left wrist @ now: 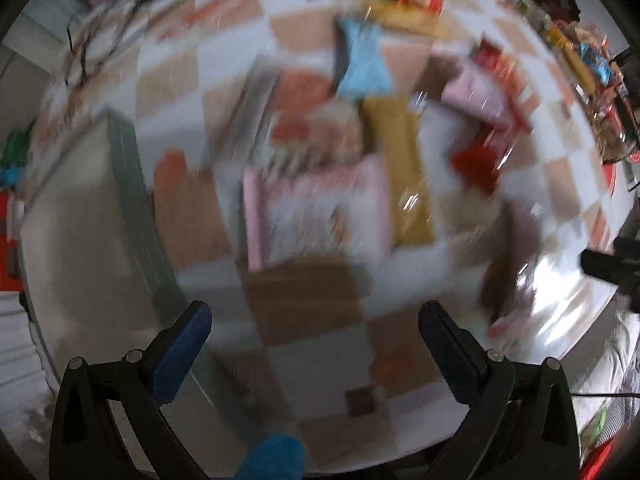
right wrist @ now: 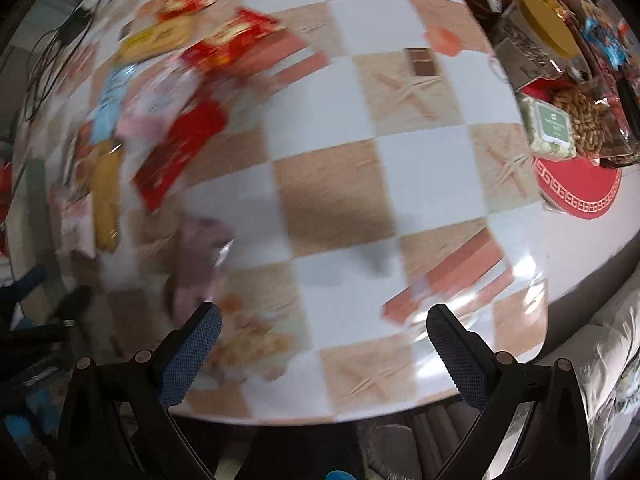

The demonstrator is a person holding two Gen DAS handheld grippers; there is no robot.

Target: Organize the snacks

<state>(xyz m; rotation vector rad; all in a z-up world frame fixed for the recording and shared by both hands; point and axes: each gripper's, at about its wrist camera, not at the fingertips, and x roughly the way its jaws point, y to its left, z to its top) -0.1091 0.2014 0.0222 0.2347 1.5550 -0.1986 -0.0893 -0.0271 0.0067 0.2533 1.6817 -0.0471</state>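
Note:
Both views are motion-blurred. My left gripper (left wrist: pixel 314 332) is open above the checkered table (left wrist: pixel 304 320), with nothing between its fingers. Ahead of it lies a pink snack pack (left wrist: pixel 320 216), beside a mustard-yellow pack (left wrist: pixel 404 168), a light blue pack (left wrist: pixel 364 60) and red packs (left wrist: pixel 476 164). A pale bin (left wrist: pixel 84 232) stands to its left. My right gripper (right wrist: pixel 324 338) is open and empty near the table's front edge. A red pack (right wrist: pixel 184 148), a yellow pack (right wrist: pixel 106 196) and a mauve pack (right wrist: pixel 200 256) lie to its left, an orange box (right wrist: pixel 448 280) to its right.
A small chocolate bar (right wrist: pixel 421 62) and an orange square packet (right wrist: pixel 442 40) lie far on the table. A red round mat (right wrist: pixel 580 192) at the right carries a clear box of nuts (right wrist: pixel 576 124). More snacks crowd the far right edge. A grey sofa (right wrist: pixel 612 360) borders the table.

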